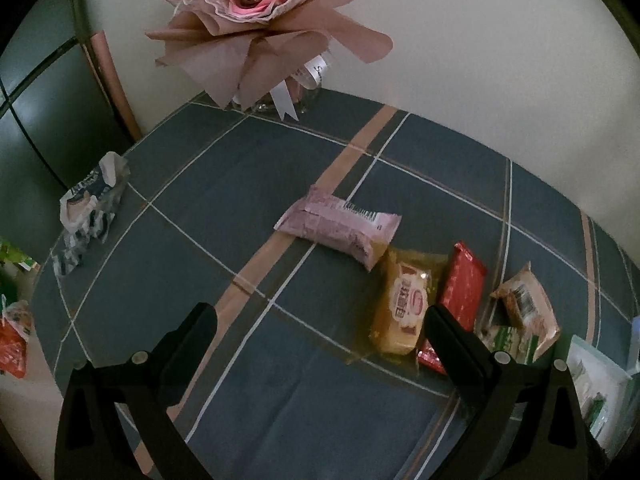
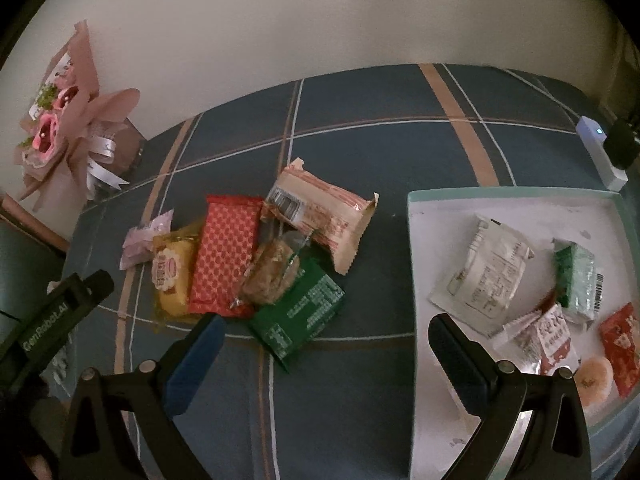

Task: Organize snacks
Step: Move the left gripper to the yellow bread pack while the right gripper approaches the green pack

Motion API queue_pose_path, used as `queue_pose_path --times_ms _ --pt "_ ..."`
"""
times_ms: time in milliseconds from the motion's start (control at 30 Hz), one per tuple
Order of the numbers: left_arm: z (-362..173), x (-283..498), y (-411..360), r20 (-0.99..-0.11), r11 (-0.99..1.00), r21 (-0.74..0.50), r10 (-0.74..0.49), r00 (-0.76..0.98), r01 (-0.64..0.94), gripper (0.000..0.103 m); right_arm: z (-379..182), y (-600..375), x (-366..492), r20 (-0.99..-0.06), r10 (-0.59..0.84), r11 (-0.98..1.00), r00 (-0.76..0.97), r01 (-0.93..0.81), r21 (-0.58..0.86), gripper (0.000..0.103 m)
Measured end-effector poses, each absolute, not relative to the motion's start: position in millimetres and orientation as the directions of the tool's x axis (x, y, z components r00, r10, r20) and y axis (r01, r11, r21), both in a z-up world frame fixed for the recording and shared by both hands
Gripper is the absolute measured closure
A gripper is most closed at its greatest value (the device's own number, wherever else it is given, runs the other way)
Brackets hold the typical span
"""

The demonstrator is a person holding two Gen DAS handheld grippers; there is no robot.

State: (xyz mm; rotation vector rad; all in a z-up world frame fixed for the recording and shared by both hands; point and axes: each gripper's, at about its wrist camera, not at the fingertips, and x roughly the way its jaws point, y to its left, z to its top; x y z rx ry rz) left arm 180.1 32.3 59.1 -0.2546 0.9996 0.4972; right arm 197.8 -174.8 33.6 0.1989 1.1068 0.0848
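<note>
Blue plaid cloth covers the worktop (image 2: 360, 140). Landmark = red dotted packet (image 2: 224, 256) in the snack pile. Yellow cake pack (image 2: 172, 280) lies touching its left edge, w/ a lilac packet (image 2: 138, 244) further left. Clear-wrapped cookie (image 2: 272, 272) overlaps its right side; a green packet (image 2: 300, 312) sits right of and nearer than it, and a striped beige packet (image 2: 324, 216) lies right and behind. White tray (image 2: 424, 264) is well right of the red packet, holding approx 6 small snacks.

Right tongs (image 2: 324, 344) hover released, empty, jaws wide; the red packet's near end lies just ahead of the left jaw, green packet between the jaws.

Left tongs (image 1: 320, 328) also released, nothing held. From that cam the red packet (image 1: 460, 292) is just beyond the right jaw, yellow pack (image 1: 400, 312) between the jaws, lilac packet (image 1: 340, 228) further ahead.

Paper-wrapped bouquet (image 1: 260, 20) stands far behind-left of the red packet, by the wall.
</note>
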Motion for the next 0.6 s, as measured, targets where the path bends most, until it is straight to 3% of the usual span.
queue_pose_path --times_ms 367,600 --pt "52 187 33 -0.862 0.861 -0.084 0.189 0.47 -0.501 0.0 18 -174 215 -0.9 0.17 0.975 0.401 0.066 0.214 0.0" --pt "48 191 32 -0.869 0.861 -0.088 0.18 0.462 -0.501 0.0 17 -172 221 -0.905 0.144 0.98 0.401 0.069 0.186 0.0"
